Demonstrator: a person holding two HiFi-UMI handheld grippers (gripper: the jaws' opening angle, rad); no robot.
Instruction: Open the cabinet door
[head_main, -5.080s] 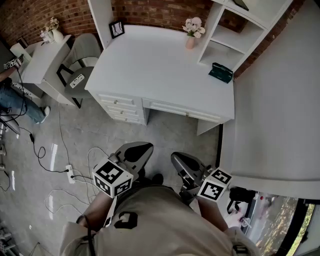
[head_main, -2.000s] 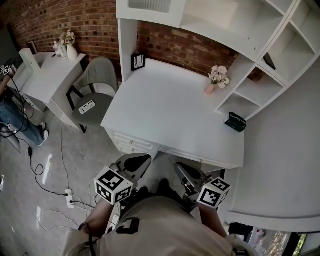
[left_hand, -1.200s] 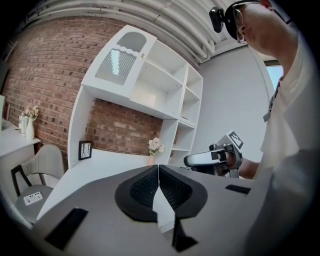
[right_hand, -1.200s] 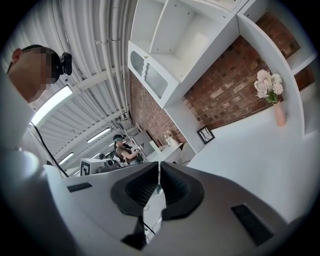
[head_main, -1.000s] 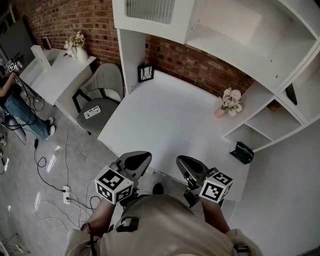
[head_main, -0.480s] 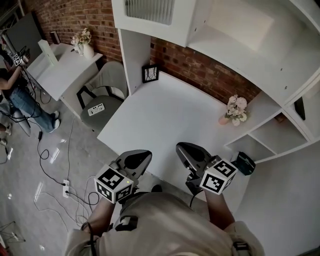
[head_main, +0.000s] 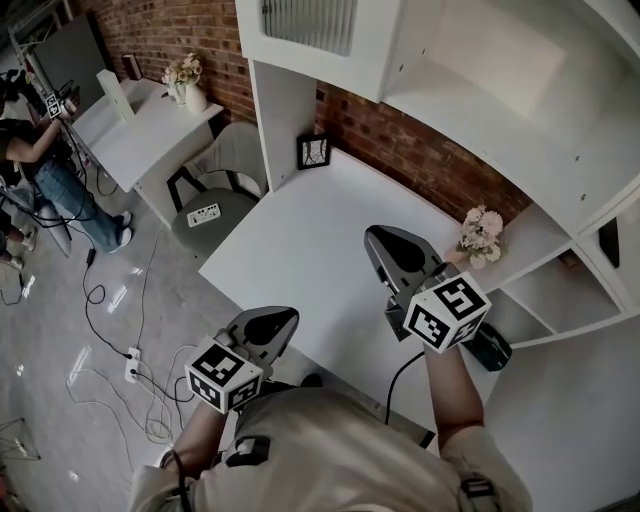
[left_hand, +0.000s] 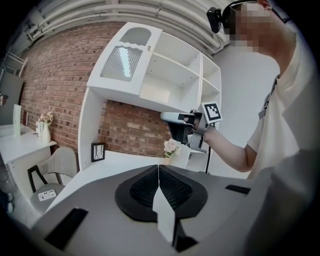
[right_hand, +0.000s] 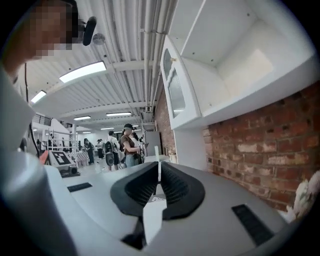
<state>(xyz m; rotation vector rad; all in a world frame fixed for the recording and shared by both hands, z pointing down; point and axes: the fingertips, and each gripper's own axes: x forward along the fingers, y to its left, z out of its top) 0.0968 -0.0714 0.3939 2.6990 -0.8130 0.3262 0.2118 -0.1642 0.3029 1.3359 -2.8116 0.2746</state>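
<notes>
White cabinet door (head_main: 308, 25), one, left claw (left_hand: 159, 172), right claw (right_hand: 159, 170), both closed

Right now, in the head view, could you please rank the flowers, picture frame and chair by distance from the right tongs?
1. Flowers, just right of the right tongs.
2. Picture frame, back left on the desk.
3. Chair, farthest left.

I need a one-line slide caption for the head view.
Right claw, shut and empty, held over the white desk, below the closed cabinet door.

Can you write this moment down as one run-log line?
phase: pre-contact | left gripper: shut, empty, low | right gripper: shut, empty, above desk | cabinet door: closed, untouched
</notes>
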